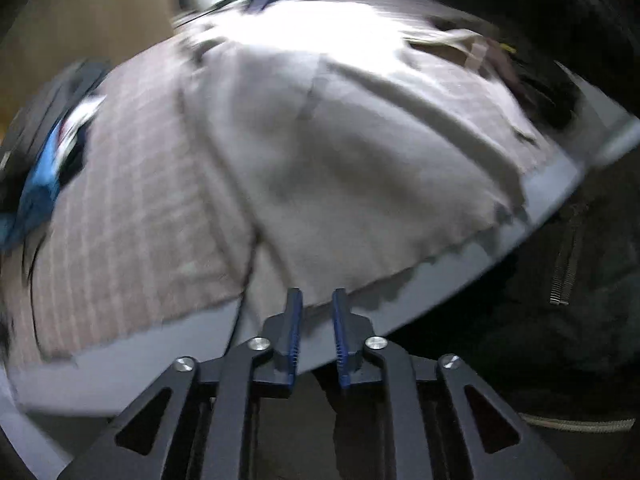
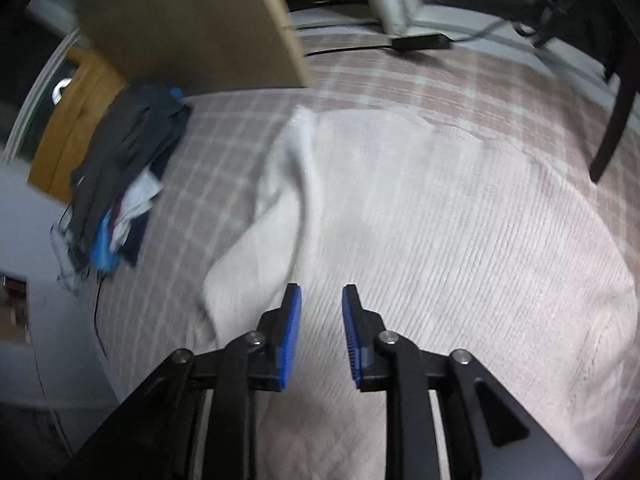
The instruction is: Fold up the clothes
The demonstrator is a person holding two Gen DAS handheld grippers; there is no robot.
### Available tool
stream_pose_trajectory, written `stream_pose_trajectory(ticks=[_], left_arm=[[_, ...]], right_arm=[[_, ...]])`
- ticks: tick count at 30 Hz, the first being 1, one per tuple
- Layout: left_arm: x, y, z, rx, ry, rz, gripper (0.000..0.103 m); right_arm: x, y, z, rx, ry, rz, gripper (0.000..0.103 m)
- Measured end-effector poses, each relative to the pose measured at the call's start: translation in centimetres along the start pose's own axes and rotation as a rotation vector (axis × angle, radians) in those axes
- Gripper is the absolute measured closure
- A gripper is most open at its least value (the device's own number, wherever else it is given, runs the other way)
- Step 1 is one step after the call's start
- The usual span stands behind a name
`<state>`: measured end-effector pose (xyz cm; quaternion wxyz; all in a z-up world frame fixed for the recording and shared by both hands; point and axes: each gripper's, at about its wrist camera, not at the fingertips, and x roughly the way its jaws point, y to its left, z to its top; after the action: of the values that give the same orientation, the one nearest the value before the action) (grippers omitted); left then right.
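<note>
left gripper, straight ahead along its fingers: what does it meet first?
Most likely the near hem of the beige garment spread on the checked cloth. The left gripper is open and empty, its tips at that edge. Motion blur leaves depth uncertain.

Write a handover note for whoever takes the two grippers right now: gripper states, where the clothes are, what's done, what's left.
Left gripper: open, empty, at the near edge of the cream garment.
Right gripper: open, empty, over the same cream garment.
The garment lies spread on the plaid cloth covering the table; its left side is bunched or partly turned over, and blur hides the detail.
A pile of dark and blue clothes sits at the left, unfolded.
Done: garment laid out. Left: fold it, then work through the pile.
</note>
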<state>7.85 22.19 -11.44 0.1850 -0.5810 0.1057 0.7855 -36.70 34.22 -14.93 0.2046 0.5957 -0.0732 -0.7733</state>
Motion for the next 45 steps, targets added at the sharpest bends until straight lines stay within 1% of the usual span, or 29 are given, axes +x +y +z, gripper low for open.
stream_pose_trajectory(ticks=[2, 3, 5, 6, 7, 9, 12, 15, 16, 17, 18, 21, 22, 23, 24, 27, 31, 32, 34, 35, 37, 38, 40, 41, 42, 44, 45], left_arm=[[0.2, 2.1, 0.0, -0.109, -0.018, 0.028, 0.084], [0.5, 2.9, 0.1, -0.148, -0.026, 0.032, 0.084], [1.5, 4.0, 0.3, -0.203, -0.026, 0.035, 0.084], [2.0, 4.6, 0.4, -0.23, -0.026, 0.036, 0.084], [2.4, 4.7, 0.5, -0.238, -0.023, 0.036, 0.084], [3.2, 4.3, 0.7, -0.228, -0.01, 0.033, 0.084], [4.1, 3.6, 1.0, -0.218, -0.004, 0.022, 0.084], [4.6, 3.7, 1.3, -0.228, -0.003, 0.013, 0.084], [4.8, 3.7, 1.3, -0.229, 0.002, 0.016, 0.084], [5.0, 3.9, 1.2, -0.232, 0.006, 0.02, 0.084], [4.9, 4.1, 1.1, -0.24, 0.005, 0.023, 0.084], [3.9, 5.1, 0.0, -0.294, -0.021, 0.009, 0.084], [3.6, 5.5, -0.3, -0.311, -0.029, 0.004, 0.084], [3.4, 5.9, -0.6, -0.327, -0.037, -0.002, 0.08], [3.4, 6.2, -0.8, -0.338, -0.041, -0.008, 0.079], [3.2, 6.8, -1.1, -0.364, -0.047, -0.017, 0.079], [-0.1, 7.3, -3.3, -0.417, -0.083, -0.008, 0.079], [-0.9, 7.4, -3.8, -0.43, -0.092, -0.006, 0.079], [-2.6, 7.6, -4.9, -0.457, -0.11, -0.001, 0.079], [-3.3, 7.8, -5.7, -0.469, -0.105, 0.017, 0.079], [-4.8, 8.2, -8.0, -0.504, -0.058, 0.091, 0.079], [-5.1, 8.4, -8.8, -0.528, -0.04, 0.101, 0.079], [-5.4, 8.7, -10.2, -0.563, -0.011, 0.091, 0.079], [-5.4, 8.7, -10.6, -0.565, 0.001, 0.095, 0.079], [-5.3, 8.4, -10.5, -0.554, 0.005, 0.091, 0.079], [-4.8, 7.7, -9.7, -0.517, -0.005, 0.067, 0.079], [-4.6, 7.4, -9.1, -0.499, -0.022, 0.043, 0.079]], right_arm=[[0.0, 1.3, -0.3, -0.064, -0.011, 0.016, 0.081], [0.1, 2.0, -0.4, -0.09, -0.011, 0.039, 0.081], [0.7, 3.7, -0.6, -0.144, 0.002, 0.084, 0.081], [1.0, 4.7, -0.5, -0.178, 0.01, 0.082, 0.081], [1.4, 5.8, -0.4, -0.218, 0.013, 0.069, 0.081], [3.1, 8.1, 0.2, -0.313, 0.024, 0.007, 0.081], [4.6, 10.1, 0.2, -0.43, 0.071, -0.05, 0.081], [6.0, 11.7, -0.4, -0.529, 0.126, -0.096, 0.08], [6.6, 12.1, -0.6, -0.566, 0.147, -0.125, 0.078], [7.3, 12.4, -0.8, -0.602, 0.169, -0.159, 0.073], [8.0, 12.5, -1.1, -0.633, 0.189, -0.195, 0.072], [9.3, 12.5, -1.5, -0.682, 0.2, -0.251, 0.072], [9.3, 12.4, -1.3, -0.679, 0.194, -0.243, 0.074], [9.1, 12.3, -1.0, -0.658, 0.185, -0.215, 0.084], [8.9, 12.2, -0.6, -0.632, 0.176, -0.183, 0.091], [7.7, 11.3, 0.9, -0.522, 0.15, -0.063, 0.093], [6.2, 10.1, 2.8, -0.369, 0.106, 0.087, 0.094], [6.2, 9.8, 3.2, -0.318, 0.098, 0.136, 0.094], [7.1, 9.5, 3.4, -0.22, 0.094, 0.199, 0.094], [8.0, 9.5, 3.2, -0.189, 0.101, 0.206, 0.094], [9.8, 9.6, 2.9, -0.15, 0.119, 0.194, 0.094], [10.4, 9.7, 2.7, -0.132, 0.114, 0.202, 0.094], [10.7, 9.9, 2.7, -0.104, 0.111, 0.213, 0.093], [10.6, 10.1, 2.7, -0.103, 0.122, 0.204, 0.09], [10.2, 10.4, 2.7, -0.116, 0.136, 0.178, 0.09], [8.0, 10.5, 2.6, -0.141, 0.127, 0.153, 0.087], [6.5, 10.4, 2.5, -0.149, 0.109, 0.164, 0.08]])
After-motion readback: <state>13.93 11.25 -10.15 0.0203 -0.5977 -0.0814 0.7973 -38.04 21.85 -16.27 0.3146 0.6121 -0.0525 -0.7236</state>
